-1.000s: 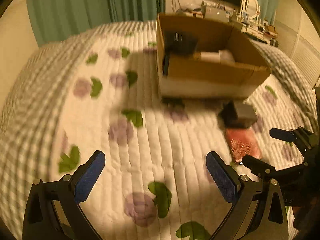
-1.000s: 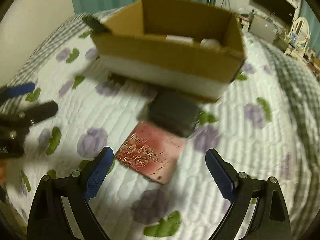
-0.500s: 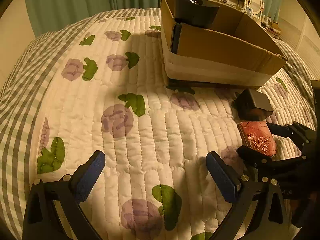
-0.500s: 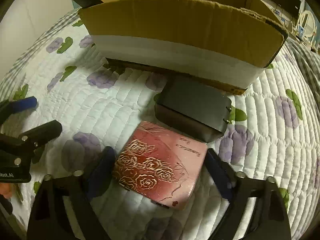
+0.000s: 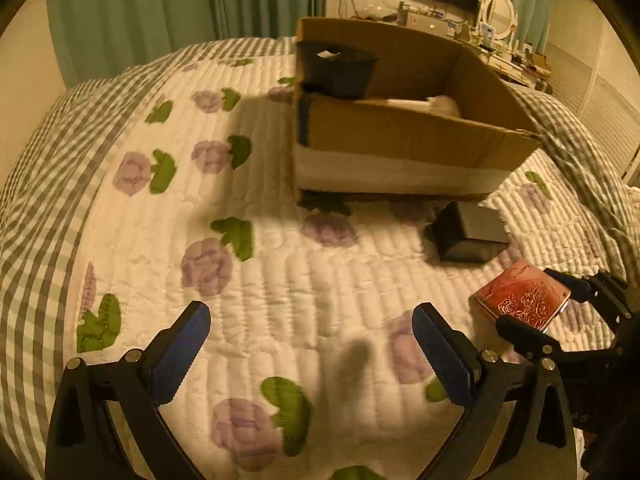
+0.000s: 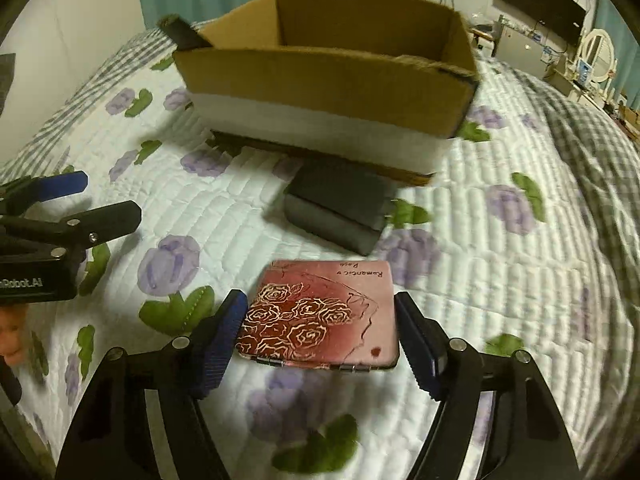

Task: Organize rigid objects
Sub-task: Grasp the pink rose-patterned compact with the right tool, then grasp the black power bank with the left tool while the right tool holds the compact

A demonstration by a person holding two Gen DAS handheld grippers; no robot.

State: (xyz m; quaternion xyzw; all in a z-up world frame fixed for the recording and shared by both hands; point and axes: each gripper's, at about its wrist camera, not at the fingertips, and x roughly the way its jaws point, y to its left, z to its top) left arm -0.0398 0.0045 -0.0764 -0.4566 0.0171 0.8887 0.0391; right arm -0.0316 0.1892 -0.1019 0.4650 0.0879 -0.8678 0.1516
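A red case with a rose pattern [image 6: 320,316] is held between the pads of my right gripper [image 6: 320,340], lifted a little above the quilt; it also shows in the left wrist view [image 5: 522,296]. A dark grey box [image 6: 340,208] lies on the quilt just behind it, in front of an open cardboard box [image 6: 328,80]. The cardboard box [image 5: 400,136] holds a black item [image 5: 336,68] and something white [image 5: 440,104]. My left gripper [image 5: 312,348] is open and empty over the quilt, to the left of the right one.
The bed is covered by a white quilt with purple flowers [image 5: 208,264] and a grey checked border [image 5: 36,184]. Green curtains [image 5: 132,8] hang behind the bed. A dresser with a mirror and a TV [image 5: 496,8] stands at the far right.
My right gripper has closed on the red case and raised it off the quilt. Both views have pulled back and up from the bed.
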